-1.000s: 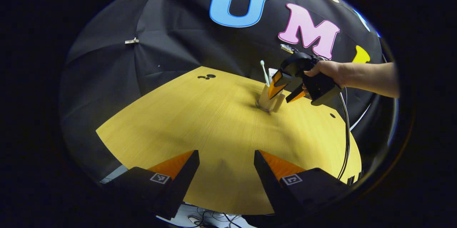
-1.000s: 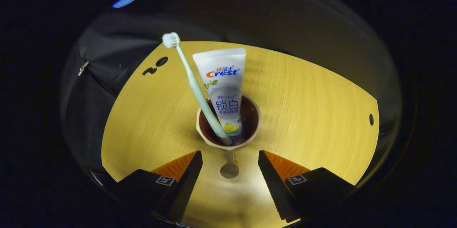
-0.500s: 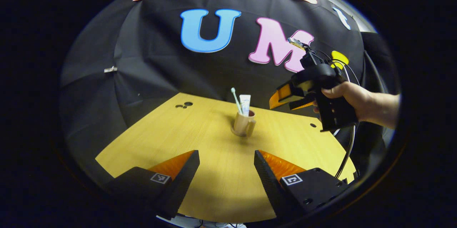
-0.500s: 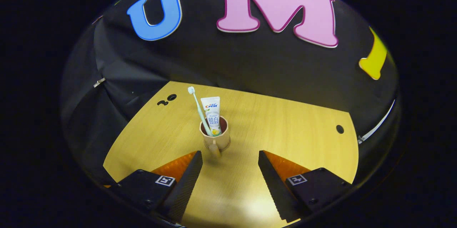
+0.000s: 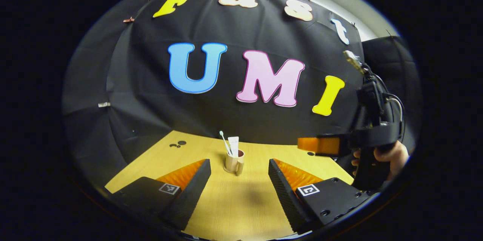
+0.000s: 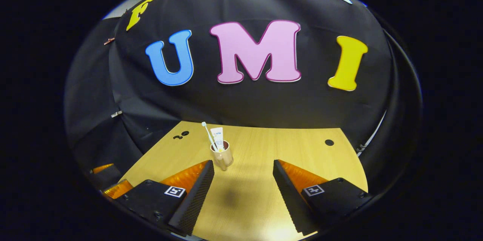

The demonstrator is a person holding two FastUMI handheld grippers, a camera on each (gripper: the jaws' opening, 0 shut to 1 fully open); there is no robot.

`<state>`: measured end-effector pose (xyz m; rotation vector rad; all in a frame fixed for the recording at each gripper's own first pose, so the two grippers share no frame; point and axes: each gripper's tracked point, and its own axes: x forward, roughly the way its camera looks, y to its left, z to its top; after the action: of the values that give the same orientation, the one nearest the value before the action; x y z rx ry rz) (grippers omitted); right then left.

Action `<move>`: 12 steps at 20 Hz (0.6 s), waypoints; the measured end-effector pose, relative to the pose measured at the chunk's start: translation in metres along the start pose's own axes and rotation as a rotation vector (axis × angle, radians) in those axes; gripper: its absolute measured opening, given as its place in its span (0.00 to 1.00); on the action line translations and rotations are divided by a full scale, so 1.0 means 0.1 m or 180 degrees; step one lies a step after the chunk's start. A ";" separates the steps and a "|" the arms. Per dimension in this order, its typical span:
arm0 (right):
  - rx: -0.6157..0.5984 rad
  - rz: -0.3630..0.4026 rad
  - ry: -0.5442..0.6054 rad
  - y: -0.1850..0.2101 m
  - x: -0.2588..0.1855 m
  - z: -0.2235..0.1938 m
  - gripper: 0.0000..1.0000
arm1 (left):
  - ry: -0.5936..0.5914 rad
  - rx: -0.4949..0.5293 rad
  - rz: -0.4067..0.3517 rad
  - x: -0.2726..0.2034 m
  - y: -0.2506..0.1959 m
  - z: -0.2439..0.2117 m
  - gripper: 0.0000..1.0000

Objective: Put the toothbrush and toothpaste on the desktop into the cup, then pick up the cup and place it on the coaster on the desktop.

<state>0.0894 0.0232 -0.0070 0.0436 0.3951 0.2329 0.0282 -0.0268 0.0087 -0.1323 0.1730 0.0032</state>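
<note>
A tan cup (image 5: 234, 162) with a handle stands upright on the yellow wooden desktop (image 5: 245, 203), far ahead of my left gripper (image 5: 239, 180), which is open and holds nothing. A pale toothbrush (image 5: 225, 143) and a white toothpaste tube (image 5: 233, 146) stick up out of the cup. In the right gripper view the same cup (image 6: 222, 157) stands with the toothbrush (image 6: 207, 135) and the toothpaste (image 6: 217, 137) inside, well beyond my open right gripper (image 6: 243, 184). The right gripper (image 5: 303, 145) hovers at the right in the left gripper view, held by a hand (image 5: 388, 156).
The desktop (image 6: 264, 150) has a round hole (image 6: 329, 142) at the far right and small dark holes (image 6: 181, 134) at the far left. The black cloth wall rises right behind the table. The left gripper (image 6: 109, 178) peeks in at the lower left of the right gripper view.
Both grippers have pulled back and risen away from the cup, which now looks small and distant. The right gripper, earlier right over the cup, has drawn off to the right.
</note>
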 end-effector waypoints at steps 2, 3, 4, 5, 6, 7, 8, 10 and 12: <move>0.0128 0.0025 -0.0212 0.02 -0.32 -0.02 0.97 | -0.0146 -0.0005 0.0079 -0.15 -0.04 0.09 0.97; 0.0184 0.0049 -0.0272 0.02 -0.47 -0.06 0.98 | -0.0238 -0.0030 0.0095 -0.22 -0.07 0.13 0.97; 0.0243 0.0051 -0.0293 0.01 -0.61 -0.17 0.98 | -0.0313 -0.0044 0.0105 -0.30 -0.08 0.16 0.97; 0.0286 0.0056 -0.0321 0.02 -0.73 -0.26 0.98 | -0.0360 -0.0032 0.0077 -0.34 -0.11 0.17 0.97; 0.0303 0.0016 -0.0352 0.00 -0.83 -0.33 0.98 | -0.0377 -0.0002 0.0044 -0.41 -0.13 0.17 0.97; 0.0309 -0.0056 -0.0384 -0.06 -0.92 -0.40 0.98 | -0.0370 0.0016 0.0026 -0.46 -0.13 0.15 0.97; 0.0317 -0.0107 -0.0436 -0.09 -1.01 -0.44 0.98 | -0.0368 0.0017 0.0011 -0.51 -0.13 0.12 0.97; 0.0295 -0.0139 -0.0524 -0.12 -1.17 -0.45 0.98 | -0.0379 0.0023 -0.0001 -0.62 -0.14 0.10 0.97; 0.0337 -0.0172 -0.0637 -0.13 -1.24 -0.42 0.98 | -0.0377 0.0100 -0.0003 -0.65 -0.14 0.10 0.97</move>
<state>-0.0352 -0.0186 -0.0003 0.1587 0.2086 0.1523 -0.0341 -0.0387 0.0313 -0.1005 0.0547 0.0073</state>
